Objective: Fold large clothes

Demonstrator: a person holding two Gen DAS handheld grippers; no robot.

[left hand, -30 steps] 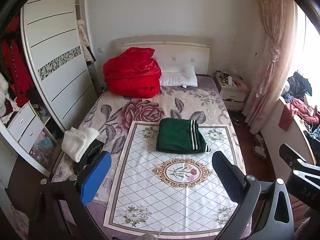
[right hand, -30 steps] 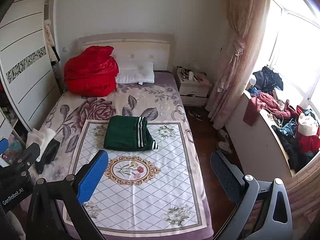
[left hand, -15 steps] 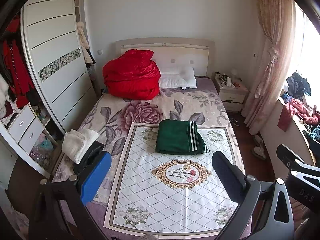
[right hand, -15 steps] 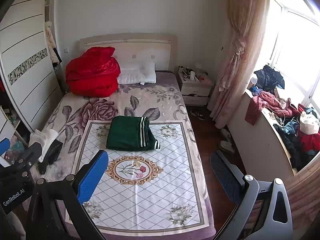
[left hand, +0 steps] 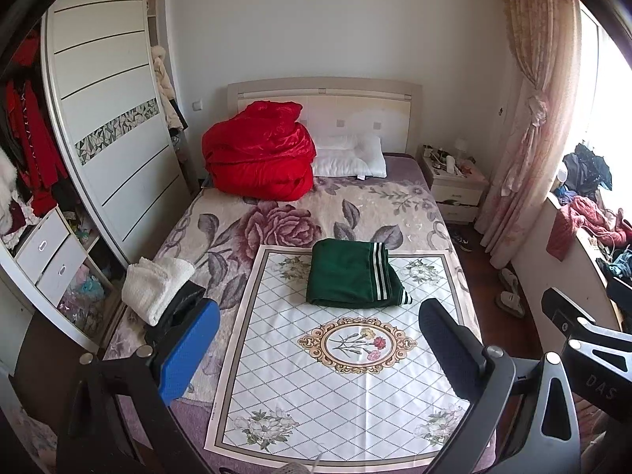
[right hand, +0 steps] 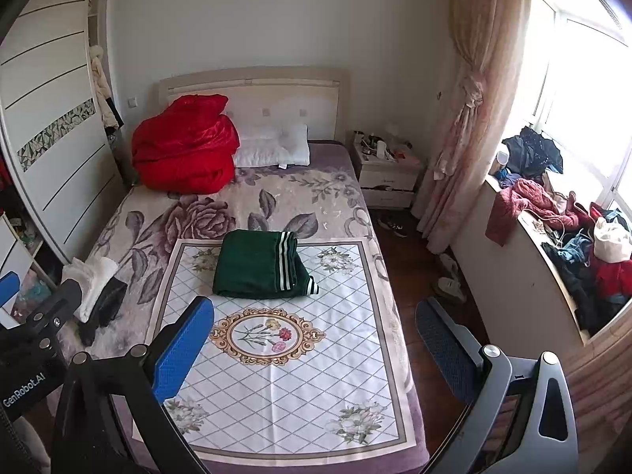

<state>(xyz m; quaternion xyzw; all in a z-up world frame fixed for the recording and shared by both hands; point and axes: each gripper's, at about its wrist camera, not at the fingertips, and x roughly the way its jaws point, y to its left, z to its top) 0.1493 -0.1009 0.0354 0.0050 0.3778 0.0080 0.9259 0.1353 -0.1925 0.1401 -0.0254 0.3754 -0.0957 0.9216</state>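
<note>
A folded dark green garment with white stripes (left hand: 353, 274) lies on the white diamond-pattern mat (left hand: 347, 395) on the bed; it also shows in the right wrist view (right hand: 260, 264). My left gripper (left hand: 316, 351) is open and empty, held high above the foot of the bed, well back from the garment. My right gripper (right hand: 312, 347) is open and empty too, above the mat's right side (right hand: 316, 395). Each gripper shows at the edge of the other's view.
A red quilt (left hand: 258, 150) and a white pillow (left hand: 351, 156) sit at the headboard. Folded white and black clothes (left hand: 158, 290) lie at the bed's left edge. A wardrobe (left hand: 106, 118) stands left, a nightstand (left hand: 454, 189) and a cluttered window ledge (right hand: 553, 237) right.
Both grippers have drawn back and up from the bed, so the garment looks a little smaller and farther. Nothing on the bed has moved.
</note>
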